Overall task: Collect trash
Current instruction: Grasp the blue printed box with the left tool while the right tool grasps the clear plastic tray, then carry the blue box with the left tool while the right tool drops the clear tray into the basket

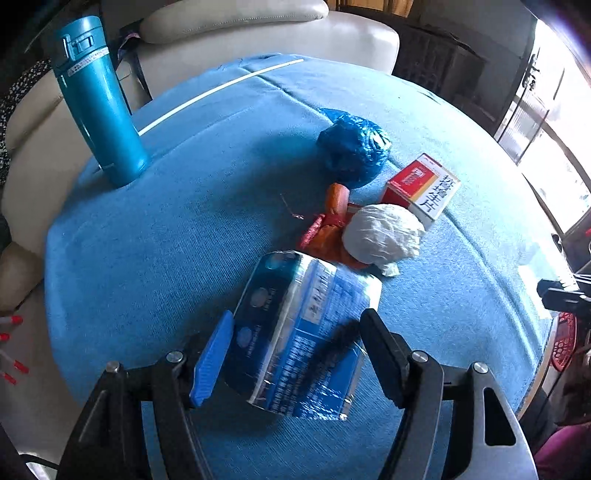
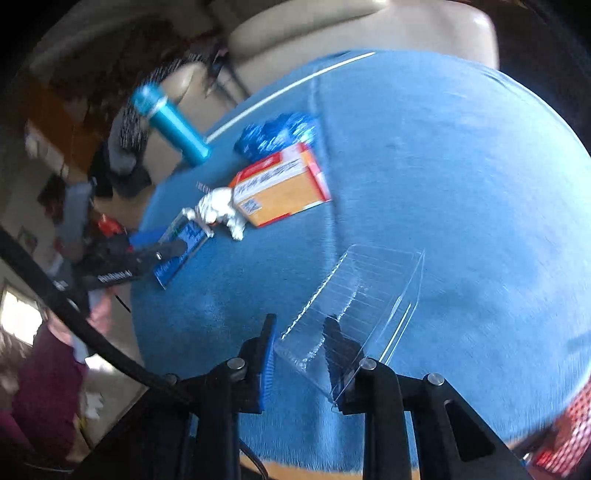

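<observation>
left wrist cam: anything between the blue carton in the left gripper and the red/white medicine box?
Yes. In the left wrist view, a crumpled white paper wad and an orange-red wrapper lie between the blue carton and the medicine box.

Window glare right, R-view blurred

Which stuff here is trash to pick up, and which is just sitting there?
Trash: blue packet between the left claw fingers, clear tray at the right claw, white wad, blue bag, orange wrapper, probably the box.

Just there: flask, tablecloth, sofa.
</observation>
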Demonstrator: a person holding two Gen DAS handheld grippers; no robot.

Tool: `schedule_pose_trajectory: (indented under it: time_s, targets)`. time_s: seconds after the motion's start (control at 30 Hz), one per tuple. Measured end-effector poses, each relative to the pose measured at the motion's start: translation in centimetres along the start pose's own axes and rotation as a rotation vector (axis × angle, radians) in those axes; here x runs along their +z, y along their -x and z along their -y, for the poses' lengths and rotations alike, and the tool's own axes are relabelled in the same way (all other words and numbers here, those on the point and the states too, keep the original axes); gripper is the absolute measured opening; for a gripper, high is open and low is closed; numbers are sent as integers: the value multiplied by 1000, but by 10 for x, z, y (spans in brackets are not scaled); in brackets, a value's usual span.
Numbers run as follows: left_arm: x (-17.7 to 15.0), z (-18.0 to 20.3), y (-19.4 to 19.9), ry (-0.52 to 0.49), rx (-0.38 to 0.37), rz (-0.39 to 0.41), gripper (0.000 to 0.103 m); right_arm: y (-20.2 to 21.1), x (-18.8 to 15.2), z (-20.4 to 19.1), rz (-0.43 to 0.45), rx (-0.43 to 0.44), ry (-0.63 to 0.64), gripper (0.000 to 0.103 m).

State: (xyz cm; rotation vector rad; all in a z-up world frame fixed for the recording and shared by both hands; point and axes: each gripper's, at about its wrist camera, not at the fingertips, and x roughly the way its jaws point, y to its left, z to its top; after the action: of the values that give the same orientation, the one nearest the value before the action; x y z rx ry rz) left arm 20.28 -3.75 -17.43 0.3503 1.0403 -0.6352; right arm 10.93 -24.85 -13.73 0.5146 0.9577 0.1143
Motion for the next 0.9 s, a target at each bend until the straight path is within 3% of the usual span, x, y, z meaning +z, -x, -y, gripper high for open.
schedule_pose_trajectory:
  time_s: [0.37, 0.4, 0.63, 0.9]
  targets:
    - [-35, 42, 11, 59, -37, 35, 72, 45, -25, 16, 96, 62, -70, 27]
    - [-38, 44, 13, 80, -41, 45, 67, 48, -28, 17, 101, 62, -71, 27]
    - [-46, 51, 22, 149, -16, 98, 59, 65, -43, 29, 129, 62, -92, 27]
    - [-62, 67, 45, 200, -40, 128, 58, 92, -55, 37, 180, 58, -93, 27]
